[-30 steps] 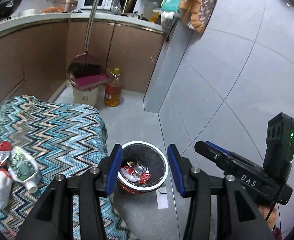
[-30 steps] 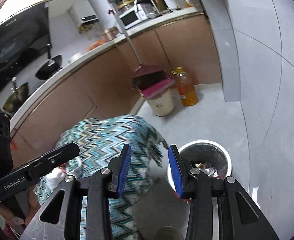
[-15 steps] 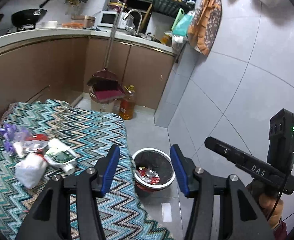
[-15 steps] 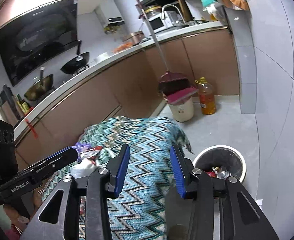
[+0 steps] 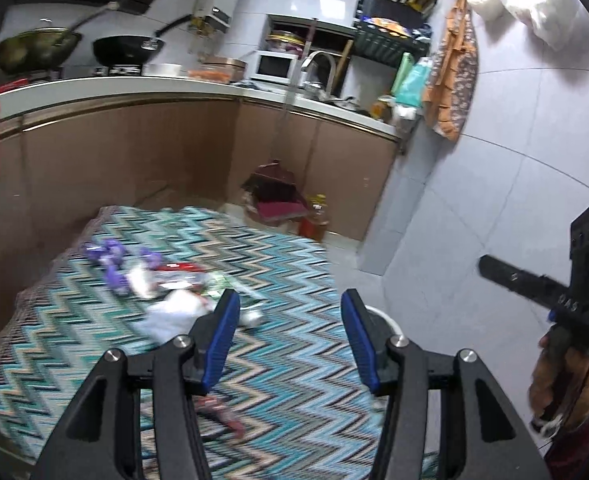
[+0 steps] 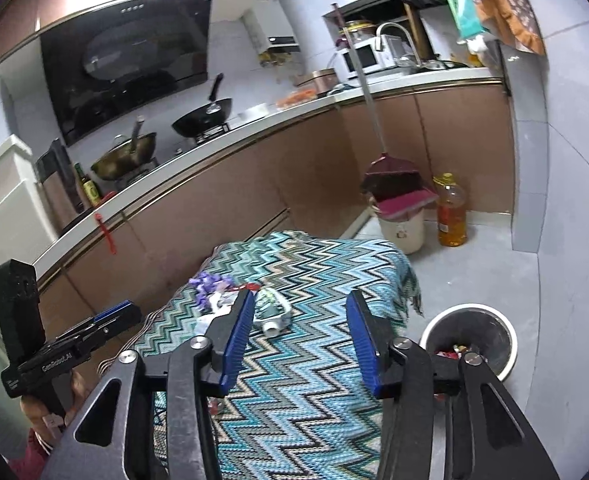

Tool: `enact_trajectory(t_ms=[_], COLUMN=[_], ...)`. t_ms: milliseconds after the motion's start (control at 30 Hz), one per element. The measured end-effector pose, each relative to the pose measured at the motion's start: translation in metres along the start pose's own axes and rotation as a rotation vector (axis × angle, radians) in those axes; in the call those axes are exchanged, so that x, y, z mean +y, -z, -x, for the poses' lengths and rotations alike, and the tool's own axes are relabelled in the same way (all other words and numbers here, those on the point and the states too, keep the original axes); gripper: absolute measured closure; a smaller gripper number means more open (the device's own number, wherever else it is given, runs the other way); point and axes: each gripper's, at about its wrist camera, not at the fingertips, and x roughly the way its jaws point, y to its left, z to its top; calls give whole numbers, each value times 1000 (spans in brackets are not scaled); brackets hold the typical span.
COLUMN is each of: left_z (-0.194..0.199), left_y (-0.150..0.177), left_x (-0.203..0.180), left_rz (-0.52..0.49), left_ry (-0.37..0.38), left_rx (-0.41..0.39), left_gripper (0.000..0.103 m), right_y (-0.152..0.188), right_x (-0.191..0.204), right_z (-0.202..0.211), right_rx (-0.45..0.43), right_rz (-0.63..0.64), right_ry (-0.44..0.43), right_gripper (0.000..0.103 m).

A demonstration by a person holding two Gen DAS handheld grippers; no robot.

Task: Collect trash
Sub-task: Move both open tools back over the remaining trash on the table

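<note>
Both views have swung off the floor bin since a second ago and now look along the zigzag-cloth table [image 6: 302,380], with the trash heap in front of the claws.

Left gripper [image 5: 290,338]: blue pads spread apart, nothing between them, cloth below. Right gripper [image 6: 300,336]: jaws opening, nothing between them either.

Near edge of the table: a red scrap [image 5: 222,416] lies on the cloth just under the left gripper's left finger.

Middle of the table: the trash heap [image 6: 242,302] — a white crumpled wad [image 5: 174,312], a green-and-white pouch with a spout [image 6: 272,312], a red-and-silver wrapper [image 5: 178,276], and purple wrappers [image 5: 112,260] on the far side. Left view is motion-blurred, so details are soft.

Floor just off the table's right edge: white-rimmed waste bin [image 6: 470,340] with trash already in it.

Farther: beige pail with dustpan and broom [image 6: 400,208], oil bottle [image 6: 450,212] beside it, against the brown kitchen counter [image 6: 294,152].
</note>
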Motion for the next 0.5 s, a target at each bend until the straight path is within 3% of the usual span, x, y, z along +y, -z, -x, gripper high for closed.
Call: enact_trajectory(t_ms=[133,267,500], left_z=[11,13,-29], left_y=[8,14,20], left_x=[35,68,99], left_rz=[18,62,70], left_ry=[-54,-88,-113], left_rx=[-4,-5,67], left_gripper=[52,45,43], right_y=[2,7,13], right_x=[8,17,25], right_z=[-15,-40,-90], right_rx=[26,69,156], right_rz=[7,14,30], right_ry=[-30,-61,-109], right_gripper=[54,54,53])
